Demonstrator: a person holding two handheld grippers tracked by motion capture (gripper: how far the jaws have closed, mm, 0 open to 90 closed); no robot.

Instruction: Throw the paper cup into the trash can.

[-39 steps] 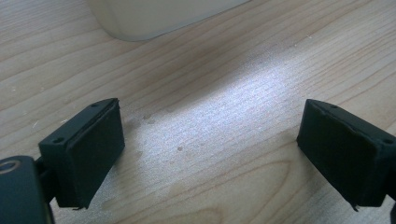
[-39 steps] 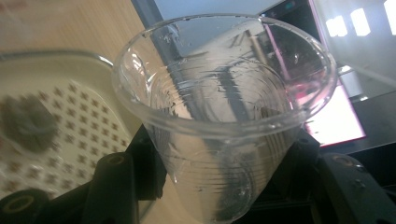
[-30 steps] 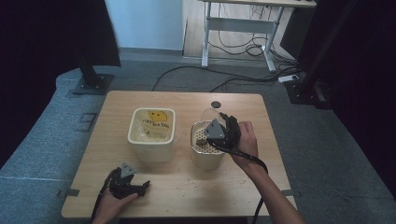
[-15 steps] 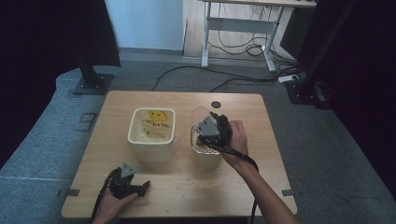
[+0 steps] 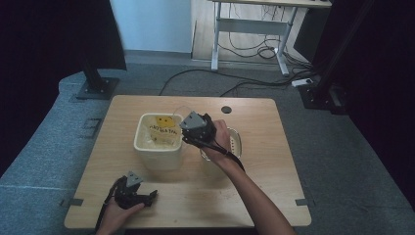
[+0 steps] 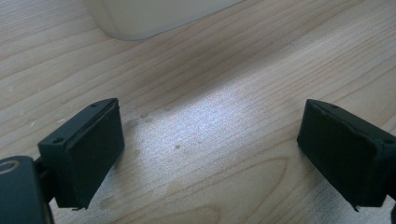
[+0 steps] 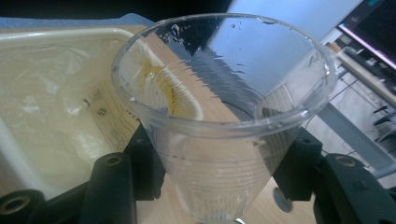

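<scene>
Between the two black jaws of the right gripper [image 7: 219, 179] sits a clear plastic cup [image 7: 224, 116]; the pads press on its lower wall from either side, so the cup is clamped near its base, with its wide rim well above the fingers [image 7: 299, 163]; the jaws have just been easing open slightly, yet the cup remains gripped between them. On the high view, the right gripper [image 5: 195, 128] holds the cup [image 5: 182, 113] tilted at the far right edge of the cream bin [image 5: 159, 159], which stands near the middle of the wooden table [image 5: 274, 196]; the bin carries a clear liner with yellow print inside. A second cream container [image 5: 235, 142] with a perforated insert stands just beside the bin, partly behind the right hand [image 5: 218, 142]. Near the front left corner of the table, the left gripper [image 5: 147, 197] rests low over bare wood; its jaws stand wide apart with nothing between them; the fingers [image 6: 84, 154] frame only the tabletop.
</scene>
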